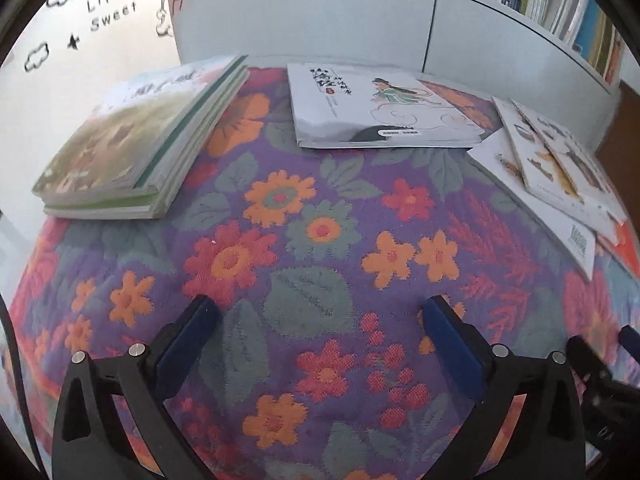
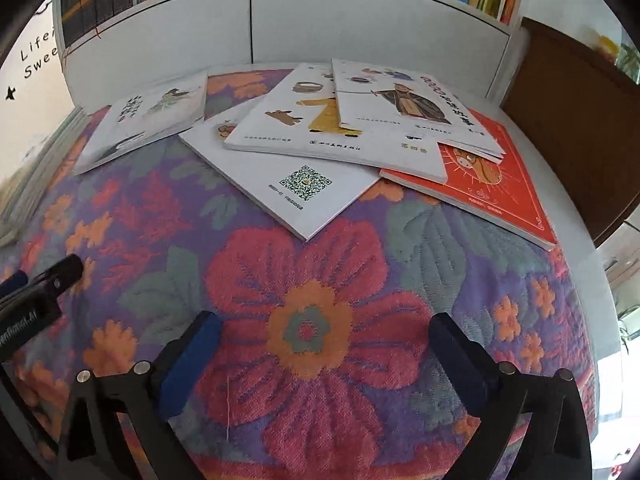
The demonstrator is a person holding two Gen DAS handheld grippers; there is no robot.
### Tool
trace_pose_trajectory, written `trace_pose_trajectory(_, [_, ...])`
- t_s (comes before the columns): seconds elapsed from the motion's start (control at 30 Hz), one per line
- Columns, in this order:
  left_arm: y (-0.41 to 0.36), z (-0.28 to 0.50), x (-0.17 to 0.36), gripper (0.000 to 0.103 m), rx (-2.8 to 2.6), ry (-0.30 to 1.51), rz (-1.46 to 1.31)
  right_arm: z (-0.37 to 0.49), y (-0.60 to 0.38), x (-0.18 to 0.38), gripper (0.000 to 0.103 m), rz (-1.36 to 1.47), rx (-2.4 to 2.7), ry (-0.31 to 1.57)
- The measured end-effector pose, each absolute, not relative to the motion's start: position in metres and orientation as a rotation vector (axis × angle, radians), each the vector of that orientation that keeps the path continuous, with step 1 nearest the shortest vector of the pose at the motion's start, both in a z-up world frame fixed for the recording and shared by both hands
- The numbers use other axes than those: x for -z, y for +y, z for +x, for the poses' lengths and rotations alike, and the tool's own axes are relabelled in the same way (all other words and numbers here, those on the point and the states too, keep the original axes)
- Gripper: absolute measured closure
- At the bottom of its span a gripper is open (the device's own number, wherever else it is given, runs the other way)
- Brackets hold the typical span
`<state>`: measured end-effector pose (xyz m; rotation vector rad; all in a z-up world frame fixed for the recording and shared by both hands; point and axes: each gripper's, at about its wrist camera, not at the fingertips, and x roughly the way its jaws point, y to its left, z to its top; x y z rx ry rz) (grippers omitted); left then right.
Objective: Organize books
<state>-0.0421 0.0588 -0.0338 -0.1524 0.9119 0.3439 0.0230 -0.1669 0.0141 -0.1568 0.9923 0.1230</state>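
Beyond the right gripper [image 2: 320, 354], whose jaws stand wide apart over bare floral cloth [image 2: 312, 320] with nothing between them, the loose pile [image 2: 320, 152] of picture books lies fanned, the QR-code book [image 2: 296, 188] at its bottom poking a corner straight back at the jaws. The left gripper [image 1: 320, 332], equally spread and empty, faces the neat stack [image 1: 120, 148], off to the pile's left. I'd judge the right hand nearer the pile, so it should reach first.

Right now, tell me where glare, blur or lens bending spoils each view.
Left wrist view: glare washes out the green book stack; the other gripper is smeared at the right edge. Right wrist view: sharp, but the shelf bows.
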Motion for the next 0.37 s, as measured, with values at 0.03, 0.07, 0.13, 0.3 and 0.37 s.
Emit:
trace_pose_trajectory(0.03, [0.06,-0.04,0.035,0.0,-0.339,0.912,-0.161,0.024,-0.169,-0.013,0.0,-0.133,-0.118,0.994])
trace_pose_trajectory(0.07, [0.062,-0.04,0.036,0.0,-0.333,0.907,-0.172,0.024,-0.172,-0.012,0.0,-0.094,-0.111,0.996])
trace_pose_trajectory(0.13, [0.063,-0.036,0.037,0.0,-0.33,0.909,-0.165,0.021,-0.173,-0.011,0.0,-0.076,-0.105,0.96])
trace_pose_trajectory(0.3, [0.061,-0.042,0.033,0.0,-0.351,0.91,-0.162,0.01,-0.176,-0.009,0.0,-0.071,-0.127,0.918])
trace_pose_trajectory(0.37, [0.059,-0.044,0.032,0.0,-0.351,0.909,-0.163,0.01,-0.171,-0.01,0.0,-0.099,-0.114,0.916])
